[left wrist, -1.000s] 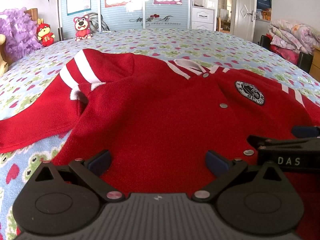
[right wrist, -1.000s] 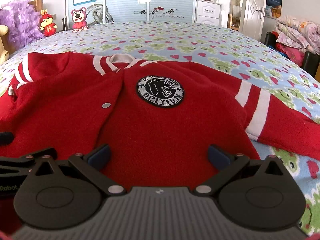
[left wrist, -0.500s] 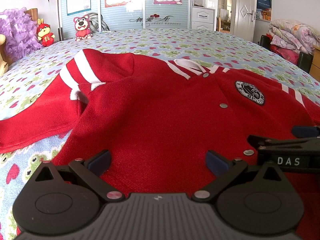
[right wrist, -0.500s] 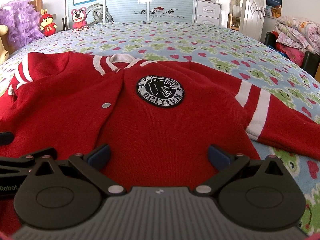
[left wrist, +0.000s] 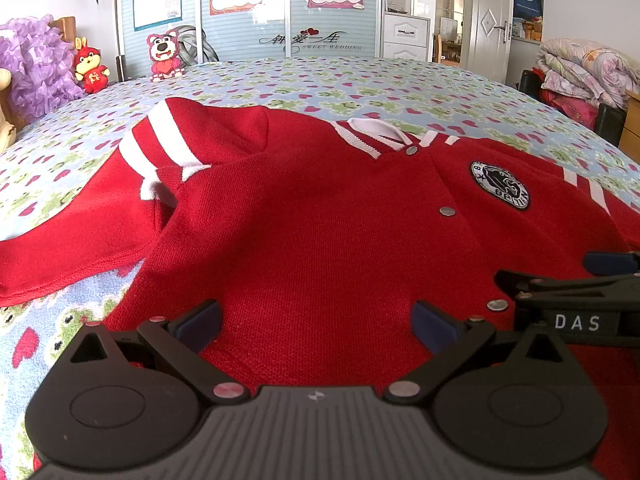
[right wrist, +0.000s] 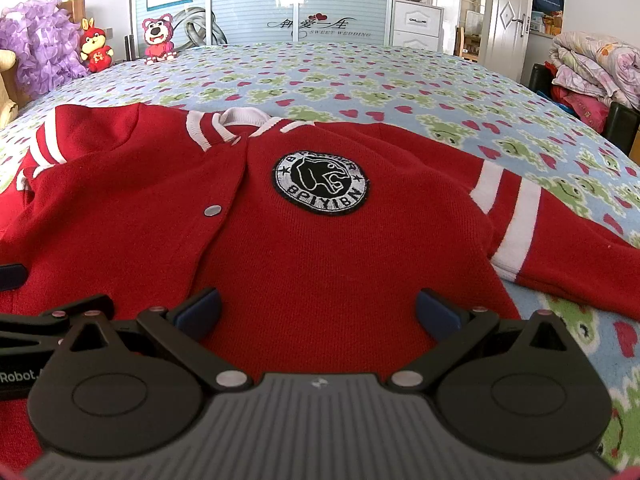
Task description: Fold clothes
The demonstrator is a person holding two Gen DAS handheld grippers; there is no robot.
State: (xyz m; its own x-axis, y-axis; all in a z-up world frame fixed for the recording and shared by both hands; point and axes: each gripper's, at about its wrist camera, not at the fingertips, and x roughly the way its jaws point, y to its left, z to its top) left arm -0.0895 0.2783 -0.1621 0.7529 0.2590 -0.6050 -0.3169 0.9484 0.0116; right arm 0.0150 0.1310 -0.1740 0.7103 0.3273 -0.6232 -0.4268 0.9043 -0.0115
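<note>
The red jacket (right wrist: 304, 248) lies front-up and snapped shut on the bed (right wrist: 360, 80), collar toward twelve o'clock, its round black-and-white patch (right wrist: 320, 182) on the chest. In the right wrist view one striped sleeve (right wrist: 560, 240) runs out flat toward three o'clock. In the left wrist view the other sleeve (left wrist: 120, 200) is bunched and doubled over at about ten o'clock, its white cuff tucked under.

We have both tools low at the hem, at six o'clock. The left hand-held gripper (left wrist: 316, 320) stands wide, nothing between its blue pads, over the left half of the hem; the right hand-held gripper (right wrist: 318, 314) is equally wide and empty over the right half, and each shows at the edge of the other's view, close beside it.

We judge that no fold has begun. The risks we see:
- closing on only the top layer, so the front lifts off the back;
- folding with the rumpled sleeve uncorrected, trapping a lump;
- the two grippers colliding, being so near each other;
- a snap (left wrist: 497, 304) landing between the pads and the knit slipping free.
</note>
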